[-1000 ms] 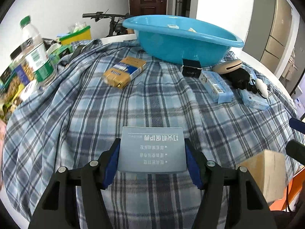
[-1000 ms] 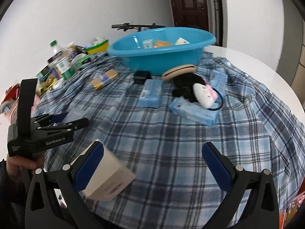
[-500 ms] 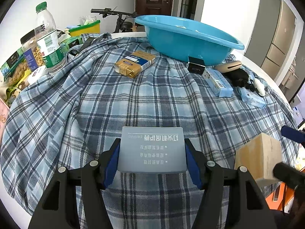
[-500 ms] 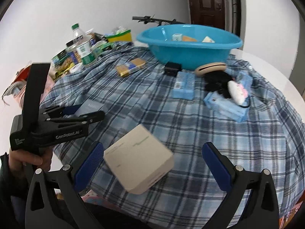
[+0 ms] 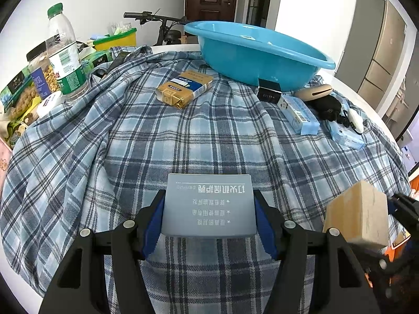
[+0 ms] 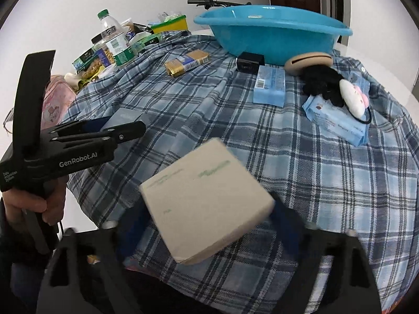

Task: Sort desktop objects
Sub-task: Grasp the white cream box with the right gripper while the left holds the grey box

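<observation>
My left gripper (image 5: pixel 209 217) is shut on a flat grey box (image 5: pixel 209 205) with printed text, held low over the near edge of the plaid cloth (image 5: pixel 183 136); it also shows in the right wrist view (image 6: pixel 125 130). My right gripper (image 6: pixel 207 209) is shut on a beige cardboard box (image 6: pixel 207 201), tilted and blurred, at the near right edge; the box shows in the left wrist view (image 5: pixel 357 213). A blue basin (image 5: pixel 259 55) stands at the far side with small items inside.
On the cloth lie a gold-and-blue pack (image 5: pixel 184 87), a small black box (image 5: pixel 268 93), light blue packs (image 5: pixel 298 113), a tan case (image 5: pixel 313 91) and a black plush toy (image 6: pixel 327 83). A water bottle (image 5: pixel 66 57), snack jars and a yellow-green bin (image 5: pixel 116 39) crowd the far left.
My right gripper has closed around the beige box, which has risen and come between the fingers. The left gripper has kept its hold on the grey box and shifted slightly.
</observation>
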Demonstrator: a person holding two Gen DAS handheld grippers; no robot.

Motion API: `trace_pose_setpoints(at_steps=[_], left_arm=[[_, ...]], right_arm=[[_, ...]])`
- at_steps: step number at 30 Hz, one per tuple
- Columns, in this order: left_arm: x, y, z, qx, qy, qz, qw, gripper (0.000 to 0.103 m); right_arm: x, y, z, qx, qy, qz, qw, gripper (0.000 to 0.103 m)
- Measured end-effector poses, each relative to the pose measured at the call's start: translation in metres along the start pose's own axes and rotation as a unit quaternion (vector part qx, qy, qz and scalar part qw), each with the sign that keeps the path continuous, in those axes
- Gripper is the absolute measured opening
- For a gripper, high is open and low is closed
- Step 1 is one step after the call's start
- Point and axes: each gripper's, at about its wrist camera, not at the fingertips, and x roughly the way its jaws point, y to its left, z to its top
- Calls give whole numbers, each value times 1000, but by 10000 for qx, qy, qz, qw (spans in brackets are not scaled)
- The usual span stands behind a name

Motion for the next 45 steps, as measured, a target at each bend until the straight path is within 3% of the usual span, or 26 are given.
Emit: trace_pose_setpoints(at_steps=[10, 13, 17, 23, 25, 27, 31, 35, 45], left_arm=[[4, -5, -1, 75, 77, -7, 9999, 65], [3, -7, 0, 95, 65, -19, 9999, 65], [3, -9, 0, 122, 73, -19, 9999, 65], [4, -10, 1, 85, 122, -79, 9999, 65], [3, -12, 1, 88, 109, -72, 9999, 65], [3, -12, 2, 84, 107, -76, 9999, 65], [5, -14, 2, 108, 136, -84, 9998, 65], [7, -16, 2, 140, 154, -116, 9997, 65], [6, -18, 3, 153, 144, -147, 9997, 65]], right_arm=[[-7, -29, 4, 431, -257, -614, 9969, 81], [-6, -35, 3, 519, -152, -532, 9971, 88], [-4, -32, 3, 49, -62, -433, 9990, 89], [9, -37, 13, -631, 389, 203, 9970, 88], [10, -36, 14, -750, 378, 110, 9964, 72], [10, -33, 13, -855, 343, -42, 9957, 64], [7, -42, 12, -334, 176, -319, 9988, 64], [2, -44, 9, 20, -42, -1003, 9949, 64], [-1, -47, 14, 147, -227, -914, 9955, 68]])
